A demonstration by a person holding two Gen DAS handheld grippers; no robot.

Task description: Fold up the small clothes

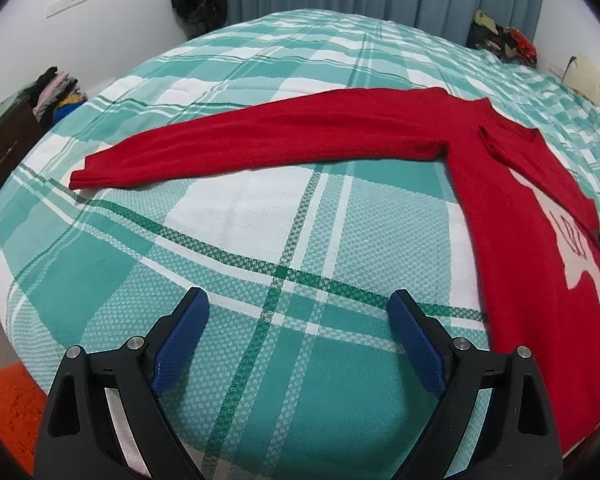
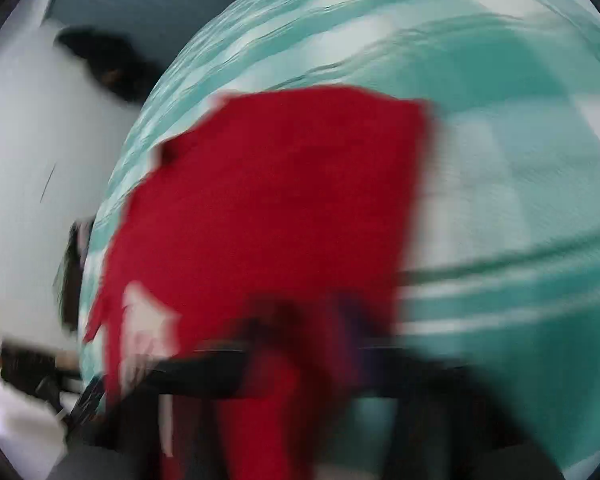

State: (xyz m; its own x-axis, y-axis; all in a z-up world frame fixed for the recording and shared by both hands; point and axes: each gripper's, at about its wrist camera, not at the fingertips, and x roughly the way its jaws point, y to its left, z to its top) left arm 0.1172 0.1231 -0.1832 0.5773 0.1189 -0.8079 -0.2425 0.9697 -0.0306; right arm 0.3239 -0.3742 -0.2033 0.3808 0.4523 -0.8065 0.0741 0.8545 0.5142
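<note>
Red sweater [image 1: 500,184] flat on plaid bedspread [image 1: 228,240]; left gripper [image 1: 298,320] spread wide, empty; right gripper [image 2: 300,320] blurred, closed

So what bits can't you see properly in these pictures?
- Right gripper, right wrist view: motion blur smears it, so whether it grips the red sweater is unclear.
- White patch on the sweater, left wrist view: its lettering is stretched near the frame edge, unreadable.
- Sweater's other sleeve, left wrist view: out of sight past the right edge.
- Clothes pile, left wrist view: too small to sort.
</note>
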